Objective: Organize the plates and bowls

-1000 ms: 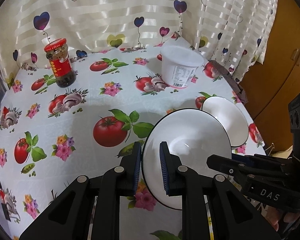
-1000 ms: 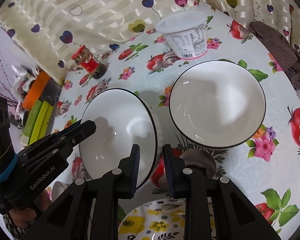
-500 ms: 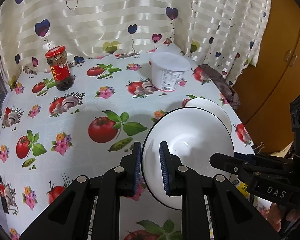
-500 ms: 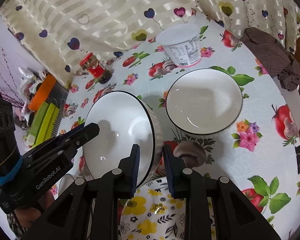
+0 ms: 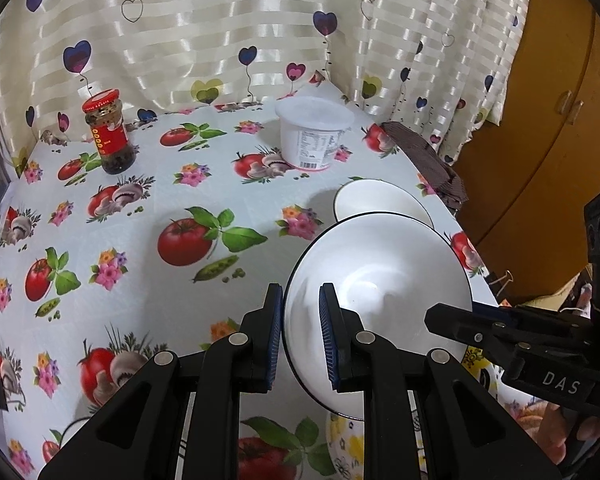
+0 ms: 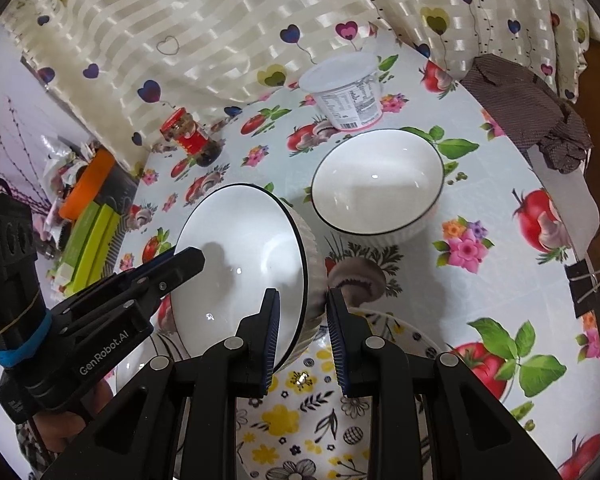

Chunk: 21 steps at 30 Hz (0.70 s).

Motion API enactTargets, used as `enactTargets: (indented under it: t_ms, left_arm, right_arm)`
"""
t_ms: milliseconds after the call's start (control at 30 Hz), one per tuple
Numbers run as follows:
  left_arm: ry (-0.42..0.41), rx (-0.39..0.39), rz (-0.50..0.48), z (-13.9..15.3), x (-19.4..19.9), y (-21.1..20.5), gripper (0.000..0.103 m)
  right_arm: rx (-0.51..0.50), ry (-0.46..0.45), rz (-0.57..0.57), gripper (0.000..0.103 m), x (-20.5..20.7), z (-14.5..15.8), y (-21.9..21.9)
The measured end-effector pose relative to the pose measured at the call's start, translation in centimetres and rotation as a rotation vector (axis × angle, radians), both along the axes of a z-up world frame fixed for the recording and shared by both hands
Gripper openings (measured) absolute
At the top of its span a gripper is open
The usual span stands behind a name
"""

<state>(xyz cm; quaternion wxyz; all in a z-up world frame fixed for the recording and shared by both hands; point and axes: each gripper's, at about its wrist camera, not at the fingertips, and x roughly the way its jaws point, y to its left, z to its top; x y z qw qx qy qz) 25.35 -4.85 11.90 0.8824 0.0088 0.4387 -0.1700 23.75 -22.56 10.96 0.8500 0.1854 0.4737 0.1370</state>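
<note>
A white bowl with a black rim [image 5: 380, 280] hangs tilted above the table, held from both sides. My left gripper [image 5: 300, 308] is shut on its left rim, one pad inside and one outside. My right gripper [image 6: 302, 312] is shut on the ribbed right wall of the same bowl [image 6: 236, 264]. Each gripper shows in the other's view: the right gripper [image 5: 452, 320] and the left gripper [image 6: 184, 260]. A second matching bowl [image 6: 376, 188] stands upright on the tablecloth beyond. Under the held bowl lies a plate with yellow flowers [image 6: 300, 420].
A white lidded tub [image 5: 314, 132] and a red-capped jar [image 5: 108, 132] stand near the curtain. A brown cloth [image 6: 532, 108] lies at the table's right edge, by a binder clip [image 6: 588, 280]. Green and orange boxes [image 6: 88, 236] sit beyond the left edge.
Both grippers have drawn back toward the near edge with the bowl, lifting it slightly. The second bowl is now farther off, and the flowered plate has come into view underneath.
</note>
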Motion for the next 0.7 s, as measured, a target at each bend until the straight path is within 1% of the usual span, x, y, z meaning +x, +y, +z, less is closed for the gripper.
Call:
enactTargets:
  t_ms: [700]
  left_arm:
    - [0.036,-0.007,-0.041,-1.5,-3.7,-2.7,0.019]
  right_arm:
    - [0.021,0.031,-0.03,0.023,-4.9,-1.3,-3.1]
